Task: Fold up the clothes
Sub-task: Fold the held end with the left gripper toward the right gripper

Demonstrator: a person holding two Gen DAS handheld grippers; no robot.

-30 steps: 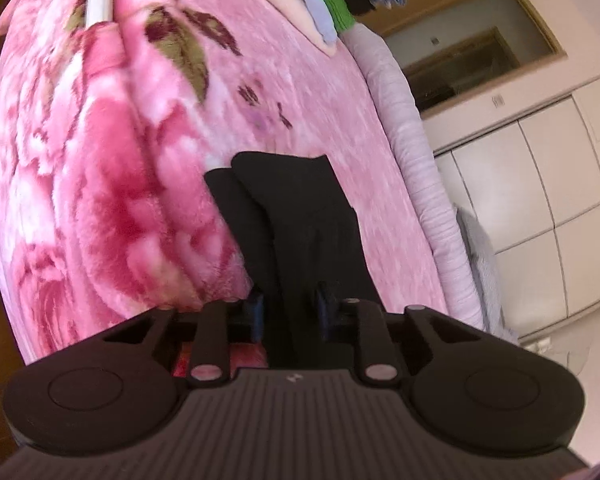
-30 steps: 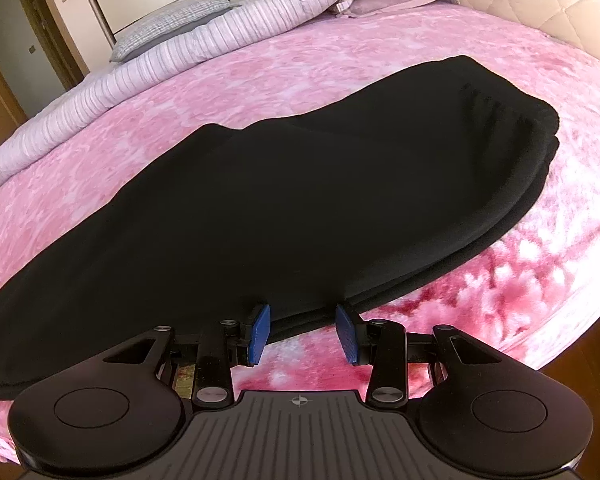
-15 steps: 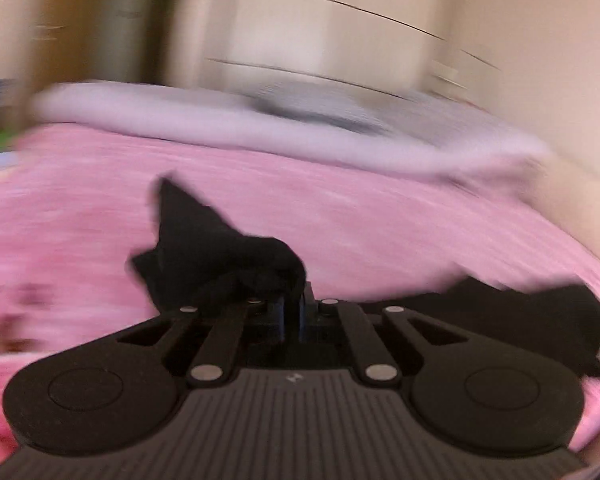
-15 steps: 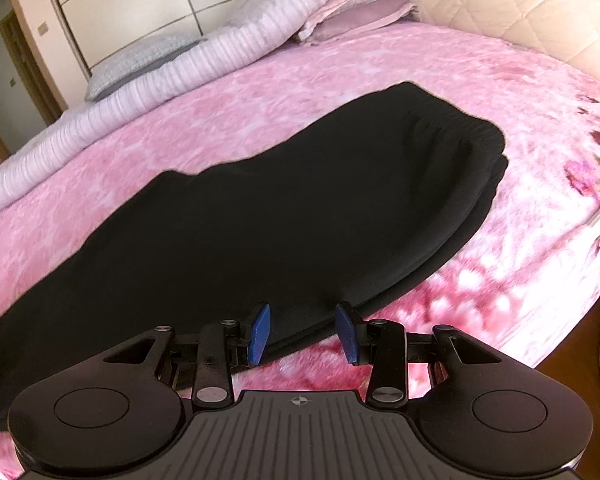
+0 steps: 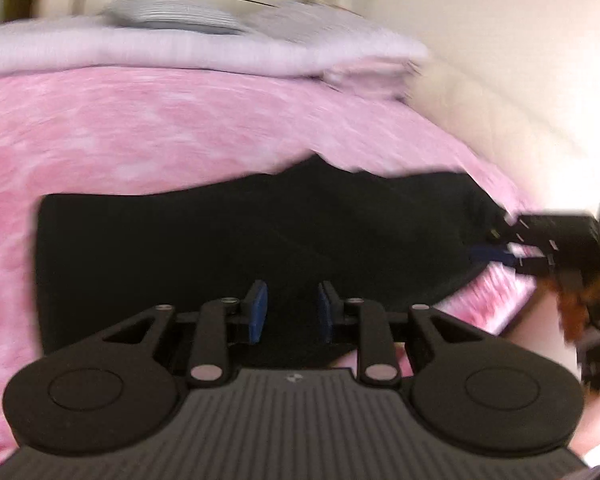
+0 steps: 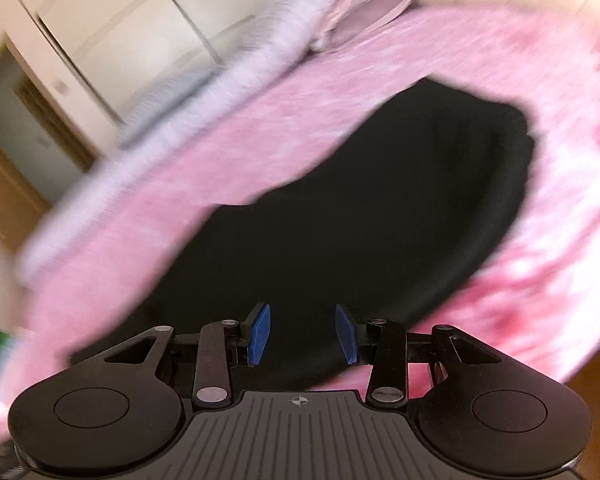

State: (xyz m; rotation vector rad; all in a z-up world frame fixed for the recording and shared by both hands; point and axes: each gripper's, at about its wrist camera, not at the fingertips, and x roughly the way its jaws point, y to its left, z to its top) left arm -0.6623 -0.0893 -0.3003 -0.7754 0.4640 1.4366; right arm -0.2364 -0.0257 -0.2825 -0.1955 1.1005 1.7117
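Observation:
Black trousers lie folded over in a shorter, thicker bundle on the pink floral blanket. My left gripper is open and empty just above their near edge. My right gripper is open and empty over the near edge of the same trousers. The right gripper also shows in the left wrist view at the trousers' right end. Both views are motion-blurred.
A lilac striped duvet roll and pillows lie along the far side of the bed. Cream wardrobe doors stand behind. The padded headboard is on the right. The bed edge drops off at bottom right.
My left gripper carried the trouser legs over onto the rest of the trousers, then opened and let go. My right gripper stayed open and swung, tilting its view.

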